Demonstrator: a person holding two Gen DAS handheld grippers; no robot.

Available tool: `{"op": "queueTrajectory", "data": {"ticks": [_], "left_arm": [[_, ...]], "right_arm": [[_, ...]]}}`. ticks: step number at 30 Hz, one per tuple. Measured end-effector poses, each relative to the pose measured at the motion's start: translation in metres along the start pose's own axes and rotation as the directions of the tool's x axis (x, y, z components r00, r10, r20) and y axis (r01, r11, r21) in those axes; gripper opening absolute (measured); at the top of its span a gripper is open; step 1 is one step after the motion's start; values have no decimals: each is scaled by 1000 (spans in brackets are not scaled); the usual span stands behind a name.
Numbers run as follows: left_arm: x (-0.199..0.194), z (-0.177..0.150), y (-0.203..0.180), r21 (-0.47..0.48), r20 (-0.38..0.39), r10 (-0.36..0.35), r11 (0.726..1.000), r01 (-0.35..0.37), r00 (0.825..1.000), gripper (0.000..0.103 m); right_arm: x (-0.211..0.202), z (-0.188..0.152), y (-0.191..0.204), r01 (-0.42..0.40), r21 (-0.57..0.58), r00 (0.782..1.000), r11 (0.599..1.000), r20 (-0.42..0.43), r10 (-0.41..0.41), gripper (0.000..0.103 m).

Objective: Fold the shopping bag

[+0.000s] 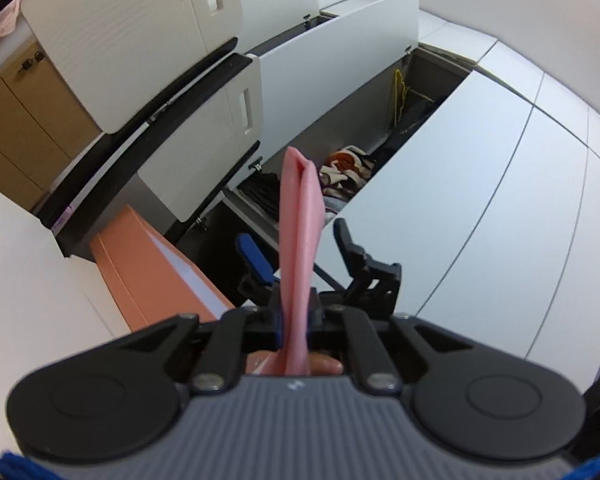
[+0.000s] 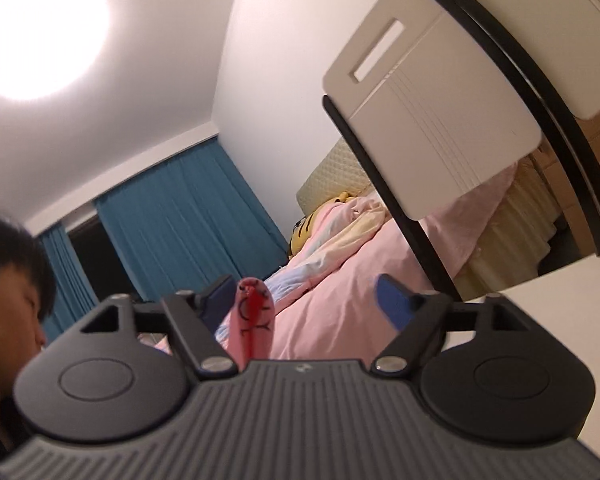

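Between the closed jaws of the left hand-held gripper (image 1: 296, 312) stood the pink bag (image 1: 300, 240), clamped and rising as a folded strip. Beyond it, the right hand-held gripper (image 1: 300, 248) stood apart around the bag without pressing it.

There's an orange box (image 1: 140, 268) down low on the left, an open storage compartment (image 1: 384, 128) with clothes straight ahead, and teal curtains (image 2: 180, 216) plus a pink-sheeted bed (image 2: 340, 280) behind.
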State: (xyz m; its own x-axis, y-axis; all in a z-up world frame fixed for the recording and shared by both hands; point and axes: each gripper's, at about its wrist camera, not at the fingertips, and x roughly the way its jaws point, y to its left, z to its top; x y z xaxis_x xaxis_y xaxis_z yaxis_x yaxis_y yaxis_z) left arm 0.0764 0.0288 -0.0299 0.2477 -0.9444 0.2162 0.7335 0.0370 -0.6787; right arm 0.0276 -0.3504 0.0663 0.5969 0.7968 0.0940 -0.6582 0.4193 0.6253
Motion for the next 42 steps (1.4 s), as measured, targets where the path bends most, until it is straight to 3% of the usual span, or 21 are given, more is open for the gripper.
{"op": "queueTrajectory", "data": {"ticks": [5,7,10,11,12,15,19,22,23,24,28,31,33,35,36,37,38,39,40,41,42], "left_arm": [[6,-3,-8,42,-45,-3,999,5,999,13],[10,-5,-8,54,-69,7,999,-3,998,13],[11,-7,-10,68,-83,1,998,4,997,15],[11,-7,-11,72,-81,-12,997,17,997,17],[10,-7,-12,76,-77,-20,997,26,997,18],[5,-7,-19,117,-47,-42,992,47,998,31],[0,-8,-28,137,-39,-146,979,150,989,47],[2,-11,-30,121,-54,-209,969,214,976,41],[3,-12,-31,112,-63,-226,966,232,972,22],[4,-13,-32,109,-70,-234,964,241,970,20],[11,-13,-33,103,-75,-181,977,189,981,13],[14,-13,-31,115,-51,-65,991,70,997,9],[16,-12,-30,135,-25,77,988,-73,997,9],[18,-14,-30,197,-1,247,950,-242,969,9],[19,-14,-30,233,11,326,919,-319,945,9],[21,-16,-31,277,27,406,875,-397,913,9],[26,-20,-36,343,48,484,814,-470,874,9],[31,-24,-42,416,71,548,743,-524,834,9],[35,-29,-47,478,97,600,672,-566,794,9],[39,-33,-51,513,113,628,627,-587,770,10],[42,-36,-53,531,115,639,607,-591,760,10]], "right_arm": [[17,-9,10,-62,-20,995,998,-75,60,83],[24,-14,19,-85,-55,992,995,-97,79,76],[31,-19,30,-125,-86,986,988,-124,114,51],[32,-20,31,-130,-89,984,988,-130,118,38],[32,-20,32,-137,-89,984,987,-129,125,32],[31,-19,32,-191,-78,976,978,-118,182,24],[26,-18,37,-303,-64,947,951,-133,293,24],[24,-20,45,-383,-56,913,922,-176,368,24],[24,-21,47,-400,-54,904,915,-190,384,24],[23,-21,49,-409,-52,898,911,-200,392,24],[20,-20,49,-394,-55,906,917,-189,378,24],[27,-19,43,-308,-84,943,948,-157,293,26],[24,-16,36,-209,-97,973,973,-117,197,35],[20,-13,27,-85,-85,995,993,-64,80,52],[18,-11,22,-24,-73,999,997,-39,21,65],[17,-9,18,34,-62,999,998,-23,-35,68],[16,-8,16,79,-58,997,995,-10,-80,75],[17,-9,16,101,-65,995,993,-11,-101,84],[18,-10,17,121,-72,992,990,-13,-122,86],[18,-11,17,141,-78,990,987,-15,-143,86],[22,-13,19,141,-95,989,985,-33,-145,86]]}}
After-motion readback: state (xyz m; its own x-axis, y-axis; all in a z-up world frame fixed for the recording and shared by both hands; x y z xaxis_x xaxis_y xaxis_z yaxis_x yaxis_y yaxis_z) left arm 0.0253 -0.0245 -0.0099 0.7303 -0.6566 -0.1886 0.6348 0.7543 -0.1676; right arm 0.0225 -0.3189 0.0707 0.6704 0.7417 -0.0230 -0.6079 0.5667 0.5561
